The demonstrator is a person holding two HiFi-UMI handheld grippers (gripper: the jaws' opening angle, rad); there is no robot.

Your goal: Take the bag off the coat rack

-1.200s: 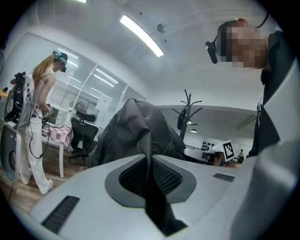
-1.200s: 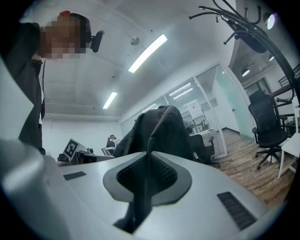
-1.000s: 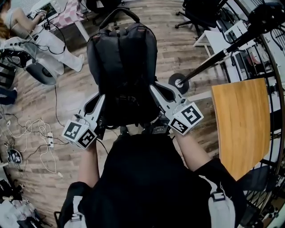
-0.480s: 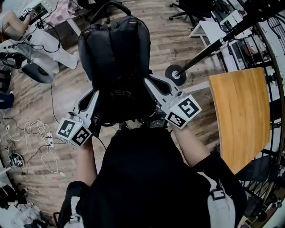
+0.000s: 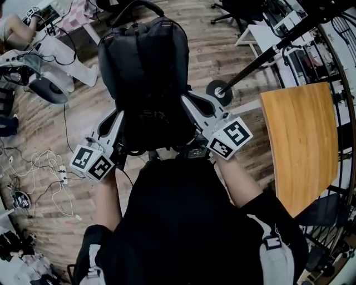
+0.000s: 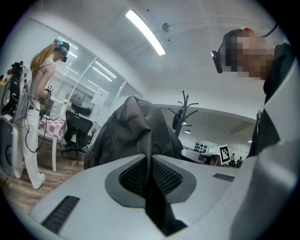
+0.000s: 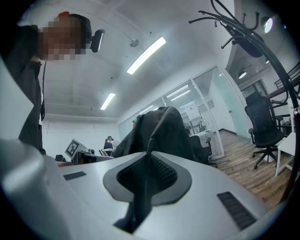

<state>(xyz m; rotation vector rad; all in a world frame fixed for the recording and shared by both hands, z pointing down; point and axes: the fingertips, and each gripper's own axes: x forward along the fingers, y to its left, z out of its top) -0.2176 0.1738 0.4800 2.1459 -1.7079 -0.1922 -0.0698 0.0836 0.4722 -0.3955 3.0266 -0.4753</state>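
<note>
A black backpack (image 5: pixel 146 72) hangs in front of me, free of the coat rack. The rack's round base (image 5: pixel 218 92) and slanted pole (image 5: pixel 278 44) stand to its right, apart from it. My left gripper (image 5: pixel 115 118) is shut on the backpack's left strap (image 6: pixel 149 164). My right gripper (image 5: pixel 187 101) is shut on the right strap (image 7: pixel 143 187). The left gripper view has the backpack (image 6: pixel 126 133) rising past my left gripper (image 6: pixel 151 157), with the rack (image 6: pixel 183 107) behind. In the right gripper view the backpack (image 7: pixel 164 129) is beyond my right gripper (image 7: pixel 150 157), and the rack's hooks (image 7: pixel 234 23) are overhead.
A wooden tabletop (image 5: pixel 300 145) lies at the right. A white desk (image 5: pixel 266 47) and an office chair (image 5: pixel 245 14) stand beyond the rack. A seated person (image 5: pixel 39 44) and floor cables (image 5: pixel 47 172) are at the left. Another person (image 6: pixel 30 117) stands by a desk.
The backpack and both grippers have shifted a little left and away from me over the last second. Both grips on the straps are unchanged.
</note>
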